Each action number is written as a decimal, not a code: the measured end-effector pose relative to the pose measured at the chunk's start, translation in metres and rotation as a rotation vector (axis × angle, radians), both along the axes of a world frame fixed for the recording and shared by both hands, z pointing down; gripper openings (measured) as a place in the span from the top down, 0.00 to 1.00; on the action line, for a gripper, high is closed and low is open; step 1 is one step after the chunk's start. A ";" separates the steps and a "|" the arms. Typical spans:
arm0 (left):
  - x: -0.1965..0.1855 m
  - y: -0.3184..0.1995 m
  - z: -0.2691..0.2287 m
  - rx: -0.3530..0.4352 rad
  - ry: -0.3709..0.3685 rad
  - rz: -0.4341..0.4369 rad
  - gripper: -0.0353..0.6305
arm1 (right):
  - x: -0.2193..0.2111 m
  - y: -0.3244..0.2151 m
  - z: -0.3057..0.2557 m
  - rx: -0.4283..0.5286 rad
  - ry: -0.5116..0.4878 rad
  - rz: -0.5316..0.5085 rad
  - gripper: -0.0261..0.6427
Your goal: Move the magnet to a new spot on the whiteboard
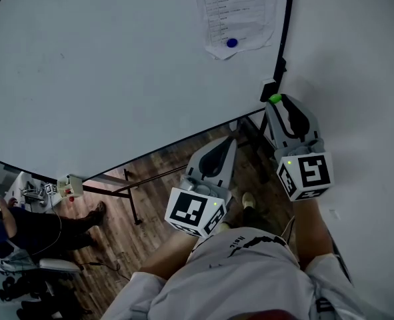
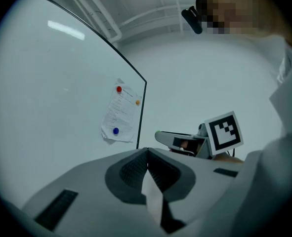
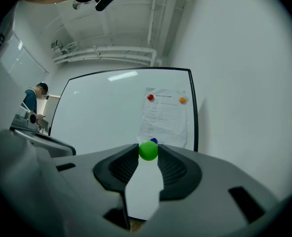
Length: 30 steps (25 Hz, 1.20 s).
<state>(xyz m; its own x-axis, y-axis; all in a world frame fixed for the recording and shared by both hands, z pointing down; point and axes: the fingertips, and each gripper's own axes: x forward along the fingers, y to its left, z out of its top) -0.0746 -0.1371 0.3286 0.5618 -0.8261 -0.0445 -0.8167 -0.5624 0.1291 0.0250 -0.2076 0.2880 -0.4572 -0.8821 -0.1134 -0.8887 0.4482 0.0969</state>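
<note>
A small green magnet (image 3: 148, 150) is pinched between the tips of my right gripper (image 3: 148, 152), which is shut on it. In the head view this gripper (image 1: 275, 100) and the green magnet (image 1: 275, 99) hang off the whiteboard (image 1: 117, 65), by its lower right corner. A sheet of paper (image 1: 237, 12) hangs on the board under a red magnet (image 3: 150, 97), an orange magnet (image 3: 182, 100) and a blue magnet (image 1: 231, 43). My left gripper (image 1: 233, 140) is lower, its jaws shut and empty (image 2: 146, 153).
The board's black frame edge (image 1: 287, 25) meets a white wall (image 1: 357, 65) on the right. Stand legs (image 1: 127, 185) cross the wooden floor below. A person (image 1: 23, 229) sits at the lower left beside a small cluttered table (image 1: 30, 192).
</note>
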 end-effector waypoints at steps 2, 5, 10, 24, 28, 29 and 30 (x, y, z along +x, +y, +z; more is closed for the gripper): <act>-0.002 0.007 -0.001 0.003 -0.001 -0.002 0.93 | -0.003 0.008 -0.001 0.000 0.000 -0.005 0.77; -0.004 0.014 -0.001 0.005 -0.001 -0.004 0.93 | -0.007 0.017 -0.002 0.004 0.001 -0.009 0.77; -0.009 0.024 -0.003 0.010 0.005 -0.007 0.93 | -0.013 0.026 -0.003 0.008 0.006 -0.011 0.77; -0.022 0.019 -0.001 -0.002 -0.001 -0.040 0.93 | -0.039 0.008 0.012 -0.033 0.005 -0.065 0.77; -0.030 0.005 0.009 -0.014 -0.005 -0.069 0.93 | -0.054 -0.017 0.029 -0.062 -0.003 -0.094 0.77; -0.032 0.000 0.011 -0.018 -0.005 -0.078 0.93 | -0.057 -0.024 0.034 -0.068 -0.004 -0.100 0.77; -0.033 -0.005 0.013 -0.023 -0.004 -0.085 0.93 | -0.060 -0.031 0.038 -0.075 -0.005 -0.105 0.77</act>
<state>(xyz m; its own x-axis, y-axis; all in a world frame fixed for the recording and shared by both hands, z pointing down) -0.1075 -0.1422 0.3421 0.4895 -0.8717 -0.0228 -0.8621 -0.4876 0.1381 -0.0351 -0.2389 0.3263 -0.5470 -0.8355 -0.0518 -0.8369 0.5445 0.0556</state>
